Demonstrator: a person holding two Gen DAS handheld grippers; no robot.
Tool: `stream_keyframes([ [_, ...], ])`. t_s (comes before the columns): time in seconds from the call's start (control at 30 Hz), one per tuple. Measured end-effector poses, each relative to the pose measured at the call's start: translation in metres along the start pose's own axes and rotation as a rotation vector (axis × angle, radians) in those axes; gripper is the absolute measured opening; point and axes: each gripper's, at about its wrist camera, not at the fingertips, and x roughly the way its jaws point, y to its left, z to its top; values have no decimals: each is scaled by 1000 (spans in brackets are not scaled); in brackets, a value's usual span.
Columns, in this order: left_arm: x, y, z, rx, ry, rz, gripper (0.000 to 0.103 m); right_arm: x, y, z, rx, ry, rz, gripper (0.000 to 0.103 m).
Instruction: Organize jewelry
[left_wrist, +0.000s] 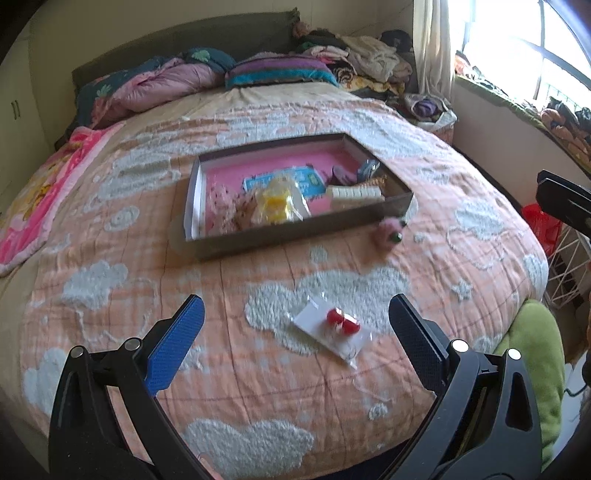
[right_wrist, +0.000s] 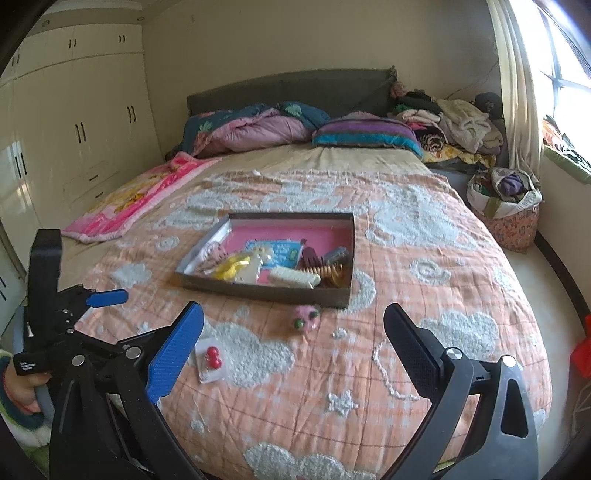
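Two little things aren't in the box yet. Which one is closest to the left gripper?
The clear packet with two red beads, lying right between the open left gripper fingers. The fuzzy pink ornament sits farther off, beside the box.

Orange quilt (right_wrist: 424, 295) with white cloud pattern, spread over bed; beige sheet (right_wrist: 332, 157) showing beyond it toward dark headboard (right_wrist: 288, 88)
Rumpled duvet (right_wrist: 251, 129), teal and pink, against headboard; striped pillow (right_wrist: 365, 134) just beside it
Pink blanket (right_wrist: 140, 195) along bed's wardrobe side
Heap of folded clothes (right_wrist: 454, 122) in corner near cream curtain (right_wrist: 517, 92)
Floral bag (right_wrist: 506, 206), stuffed with fabric, on floor beside bed
Cream wardrobe (right_wrist: 74, 122) with dark handles, filling one wall
Window (left_wrist: 524, 48), brightly lit; clutter on sill
Green cushion (left_wrist: 535, 354) at bed's near corner
White wire rack (left_wrist: 569, 266), red bag (left_wrist: 541, 225) beside it
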Motion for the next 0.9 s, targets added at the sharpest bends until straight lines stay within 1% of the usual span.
stream_keyframes([
  [0.13, 13, -2, -11, 8, 41, -17, 93, 23, -12, -10, 33, 49, -7, 98],
  [0.27, 31, -6, -22, 25, 101, -35, 93, 49, -20, -20, 43, 107, -26, 98],
  [0.43, 55, -15, -36, 67, 177, -52, 93, 85, -27, -28, 60, 179, -16, 98],
  [0.5, 66, -18, -40, 68, 203, -76, 93, 97, -27, -30, 54, 198, -17, 98],
  [0.67, 90, -16, -41, 87, 231, -62, 93, 145, -31, -31, 89, 272, 5, 97],
  [0.77, 96, -14, -38, 76, 215, -75, 94, 173, -33, -33, 122, 308, 8, 96],
  [0.8, 96, -14, -37, 81, 205, -75, 94, 180, -32, -34, 125, 314, 2, 87],
  [0.83, 97, -15, -36, 90, 200, -74, 94, 190, -32, -35, 121, 323, 8, 73],
  [0.87, 98, -16, -35, 93, 199, -70, 92, 196, -31, -36, 115, 332, -1, 68],
  [0.9, 98, -17, -34, 95, 194, -68, 89, 200, -30, -36, 105, 327, -19, 55],
])
